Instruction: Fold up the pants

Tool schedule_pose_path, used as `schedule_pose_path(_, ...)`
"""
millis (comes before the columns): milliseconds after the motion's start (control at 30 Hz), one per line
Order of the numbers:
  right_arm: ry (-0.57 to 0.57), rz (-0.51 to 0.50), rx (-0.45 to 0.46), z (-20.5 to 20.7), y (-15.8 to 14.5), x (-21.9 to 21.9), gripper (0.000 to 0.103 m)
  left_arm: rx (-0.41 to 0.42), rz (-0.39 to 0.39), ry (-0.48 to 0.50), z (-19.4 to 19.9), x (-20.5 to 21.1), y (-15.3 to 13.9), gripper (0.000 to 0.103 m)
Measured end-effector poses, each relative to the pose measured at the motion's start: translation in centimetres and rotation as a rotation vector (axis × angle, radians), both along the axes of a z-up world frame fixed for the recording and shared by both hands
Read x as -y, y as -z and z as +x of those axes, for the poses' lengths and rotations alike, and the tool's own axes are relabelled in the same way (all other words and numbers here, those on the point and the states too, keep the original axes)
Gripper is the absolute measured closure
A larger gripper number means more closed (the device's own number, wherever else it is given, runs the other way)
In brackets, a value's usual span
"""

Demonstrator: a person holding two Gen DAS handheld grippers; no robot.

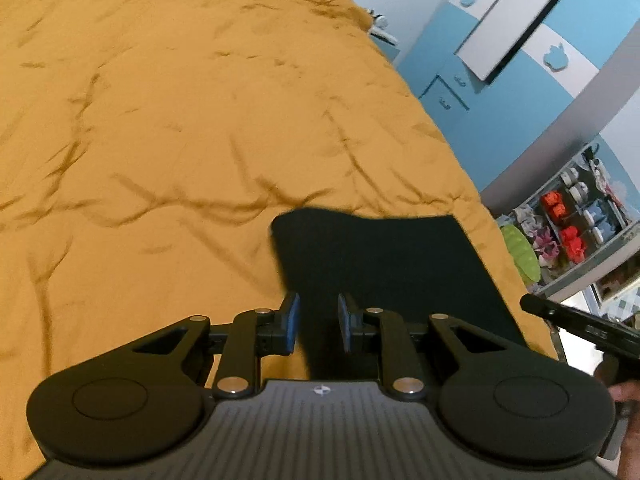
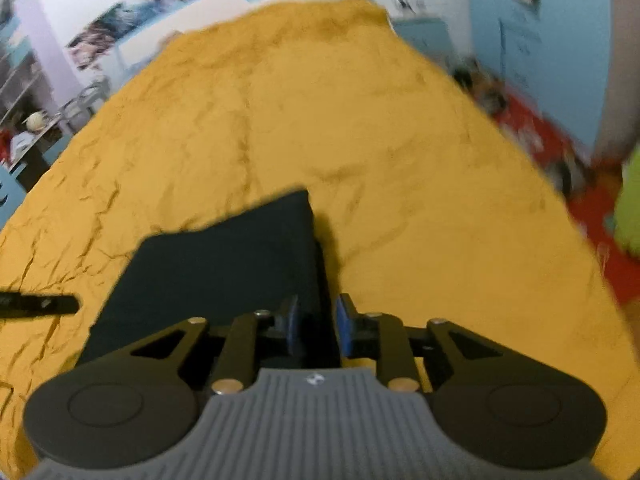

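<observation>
Mustard-yellow bedspread (image 1: 180, 120), creased throughout, covers the bed, with blue cabinets (image 1: 500, 92) beyond its right edge. Dark folded pants (image 1: 380, 264) lie flat on the spread's near right portion. Left gripper (image 1: 319, 324) and right gripper (image 2: 317, 326) both hover above the pants' near edge, fingers apart, gripping nothing.

The bed (image 1: 180, 120) is covered by a mustard-yellow cover (image 2: 400, 140), which is wrinkled over its whole surface. On it, dark pants (image 1: 380, 256) are laid flat in a folded, roughly rectangular shape. They are seen at the lower centre of the left wrist frame and at the lower left of the right wrist frame.
</observation>
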State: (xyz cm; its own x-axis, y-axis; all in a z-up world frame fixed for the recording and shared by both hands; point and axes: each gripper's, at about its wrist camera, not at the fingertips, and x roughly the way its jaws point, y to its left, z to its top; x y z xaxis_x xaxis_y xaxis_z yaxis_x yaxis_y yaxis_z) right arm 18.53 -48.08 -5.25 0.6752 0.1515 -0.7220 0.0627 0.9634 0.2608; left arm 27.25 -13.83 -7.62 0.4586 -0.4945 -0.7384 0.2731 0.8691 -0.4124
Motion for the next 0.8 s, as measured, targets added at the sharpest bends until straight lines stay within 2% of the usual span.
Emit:
schedule_pose_path(133,-0.096,-0.008,0.064,1.9,-0.5,-1.2,0.087,0.012,0.045,0.035,2.6,2.3,1.6,0.087)
schedule_pose_path(300,-0.093,-0.013,-0.018,5.0,3.1,-1.3,0.097,-0.006,0.084,0.018,5.5,3.2,4.6,0.098)
schedule_pose_path(367,-0.082,-0.021,-0.041,5.4,4.5,-1.2,0.102,-0.021,0.093,0.018,6.8,3.3,5.7,0.099)
schedule_pose_path(500,-0.051,0.029,-0.060,5.6,6.5,-0.3,0.103,-0.008,0.134,0.019,8.5,4.0,7.0,0.099)
schedule_pose_path(567,-0.045,0.034,-0.061,5.7,6.6,-0.3,0.103,-0.005,0.154,-0.006,8.9,3.8,6.9,0.099)
schedule_pose_path(667,-0.035,-0.001,-0.042,5.1,5.6,-0.8,0.103,0.003,0.134,-0.035,8.1,2.4,5.3,0.099)
schedule_pose_path(733,-0.026,-0.023,-0.007,3.8,4.2,-1.1,0.093,0.003,0.120,-0.026,6.6,1.6,3.8,0.099)
schedule_pose_path(800,-0.032,-0.027,0.032,2.0,2.6,-1.7,0.090,-0.001,0.074,-0.001,3.9,0.7,2.2,0.099)
